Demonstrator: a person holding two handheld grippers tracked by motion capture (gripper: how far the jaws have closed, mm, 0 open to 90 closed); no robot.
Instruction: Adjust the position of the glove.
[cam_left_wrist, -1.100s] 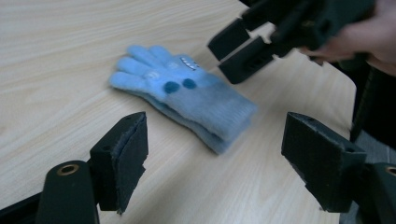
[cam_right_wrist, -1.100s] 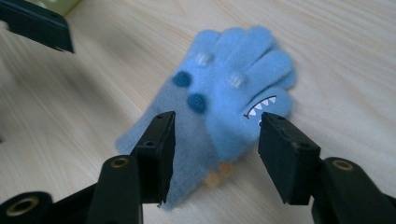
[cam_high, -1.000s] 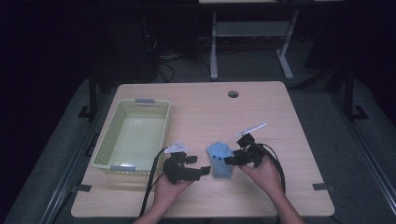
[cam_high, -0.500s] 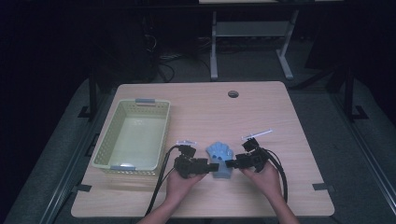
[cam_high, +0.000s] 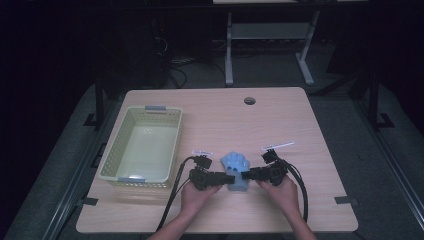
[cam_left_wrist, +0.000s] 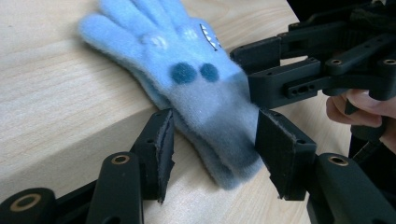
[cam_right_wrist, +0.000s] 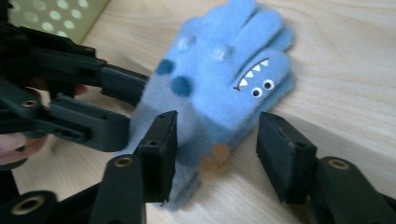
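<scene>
A fuzzy light blue glove (cam_high: 236, 169) with dark blue dots and a toothy monster face lies flat on the wooden table, fingers pointing away from the person. My left gripper (cam_high: 228, 178) comes at its cuff from the left, and my right gripper (cam_high: 247, 175) from the right. In the left gripper view the glove's (cam_left_wrist: 187, 79) cuff lies between the open jaws of the left gripper (cam_left_wrist: 212, 140). In the right gripper view the right gripper (cam_right_wrist: 217, 135) is open astride the same cuff of the glove (cam_right_wrist: 224, 70), with the left gripper (cam_right_wrist: 126, 107) close on the other side.
A pale green plastic basket (cam_high: 156, 108) stands on the table's left half, a short way from the left hand; its wall (cam_right_wrist: 51, 14) shows in the right gripper view. A round cable hole (cam_high: 249, 100) sits near the far edge. Cables trail off the near edge.
Both hands have closed in on the glove from either side, the left gripper sliding right and the right gripper dropping lower. The glove has stayed where it was.
</scene>
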